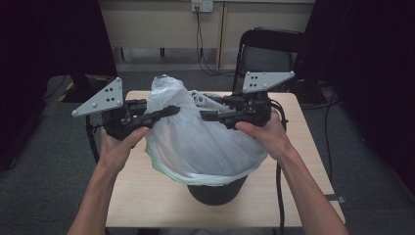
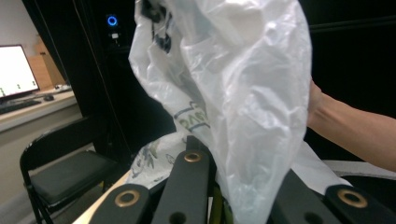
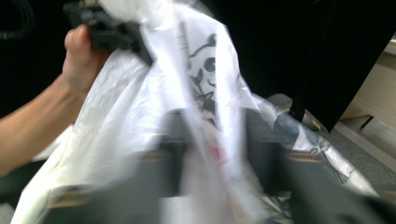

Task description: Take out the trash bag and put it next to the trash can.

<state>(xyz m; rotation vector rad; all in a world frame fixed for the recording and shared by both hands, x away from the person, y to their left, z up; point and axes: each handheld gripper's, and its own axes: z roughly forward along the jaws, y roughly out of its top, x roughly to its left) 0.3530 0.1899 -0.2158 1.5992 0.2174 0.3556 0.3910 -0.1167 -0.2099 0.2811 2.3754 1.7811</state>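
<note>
- Looking down from the high view, the left gripper (image 1: 172, 110) and right gripper (image 1: 204, 115) face each other at the white plastic bag (image 1: 205, 142), which lines a dark bin (image 1: 215, 191) on the table (image 1: 147, 196).
- Left gripper view: jaws clamped on a fold of the bag (image 2: 233, 93), which rises ahead of them.
- Right gripper view: blurred jaws stand apart with bag film (image 3: 201, 116) between them; a grip cannot be told.

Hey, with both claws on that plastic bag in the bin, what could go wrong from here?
1. The bag is thin film; the left claw is shut on a bunched fold, so a hard pull may tear it.
2. The right claw has film between its jaws, but its view is blurred, so its grip is unsure and the film may slip.
3. The bin stands near the table edge; lifting the bag could tip it.
</note>
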